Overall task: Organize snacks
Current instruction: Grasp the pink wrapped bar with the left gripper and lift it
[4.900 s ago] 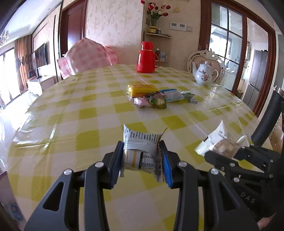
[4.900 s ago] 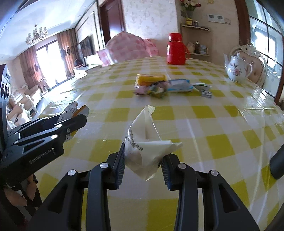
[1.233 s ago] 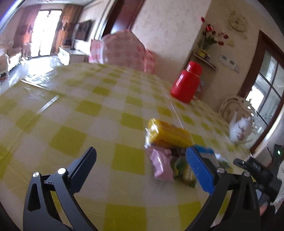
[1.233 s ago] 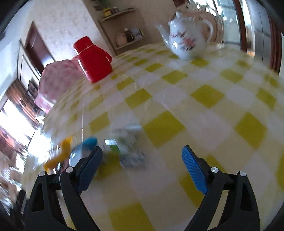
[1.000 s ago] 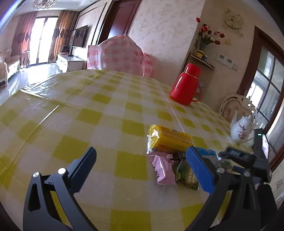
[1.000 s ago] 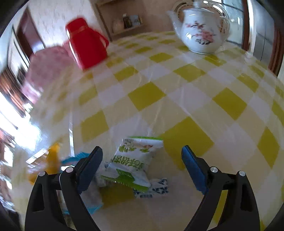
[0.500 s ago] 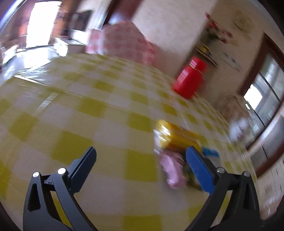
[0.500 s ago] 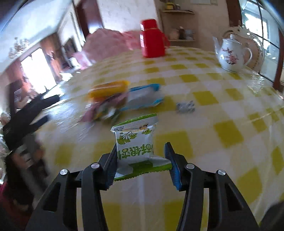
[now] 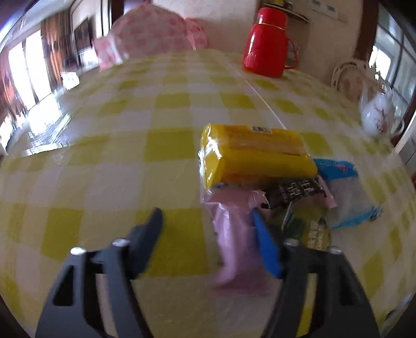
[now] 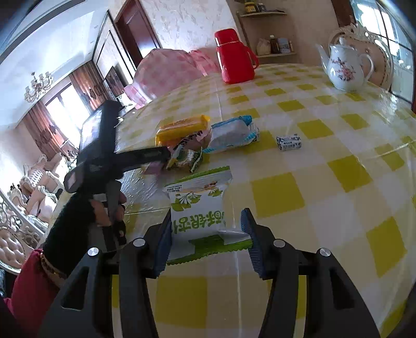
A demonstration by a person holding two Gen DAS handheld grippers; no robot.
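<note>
Yellow-checked table, pale patterned wall, dark wooden door, curtained bright windows, chandelier

Seven snack packs in all: one yellow pack, one blue-edged pack, one pink pack, one dark-labelled pack, one green-yellow pack, one small wrapped candy — and one green-and-white pack apart from the rest. One red flask and one teapot stand toward the worktop's far edge. One pink checked cover — also at the far edge. Two grippers, two fingers each.
</note>
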